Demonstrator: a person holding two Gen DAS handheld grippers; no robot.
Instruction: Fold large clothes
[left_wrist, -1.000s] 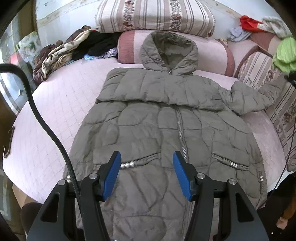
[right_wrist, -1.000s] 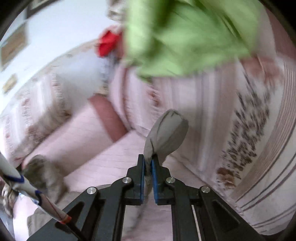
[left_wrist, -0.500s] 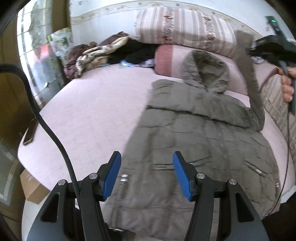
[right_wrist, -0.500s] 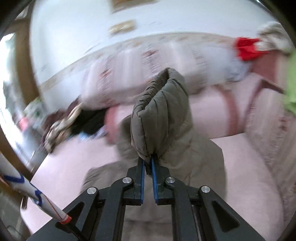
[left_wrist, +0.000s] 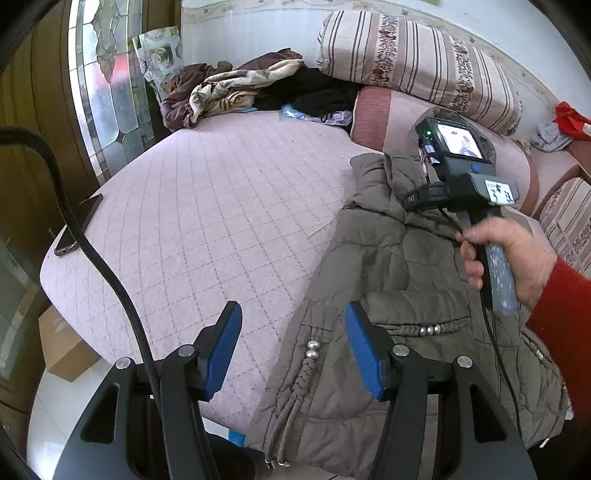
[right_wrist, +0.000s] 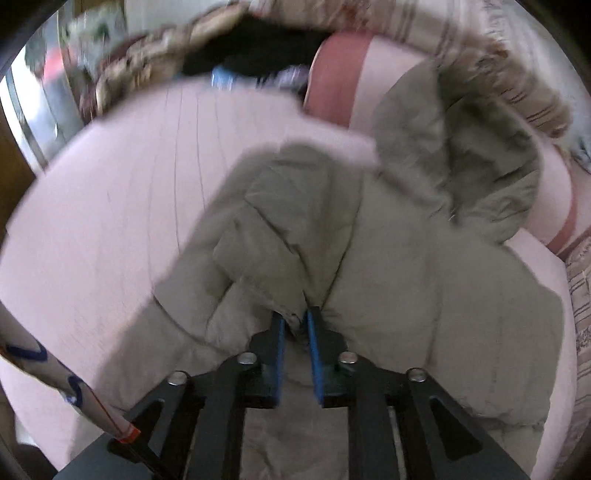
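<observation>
At the far left edge of the pink quilted bed (left_wrist: 207, 206) a dark phone (left_wrist: 75, 230) is lying, and a black cable (left_wrist: 107, 266) is trailing across the left wrist view in front of it. Below the bed's edge a cardboard box (left_wrist: 64, 350) is sitting on the floor. Further back a heap of brown and cream clothes (left_wrist: 229, 86) is piling against the wall, beside a striped pillow (left_wrist: 417, 62).

The left gripper (left_wrist: 293, 349) is hovering with its blue pads standing well apart and nothing between them; its right pad is overlapping the near left edge of the grey-green padded coat (left_wrist: 406, 306), which is lying spread on the right half of the bed, hood (right_wrist: 476, 147) towards the pillows.

To the right, a hand (left_wrist: 506, 254) in a red sleeve (left_wrist: 565, 328) is holding the right gripper (right_wrist: 295, 332) over the coat's upper part. Its jaws have just been opening; a fold of the sleeve (right_wrist: 280, 236) is sitting between the narrowly parted pads, though blur is hiding whether they are pressing it. The sleeve is lying bunched across the coat's chest.
</observation>
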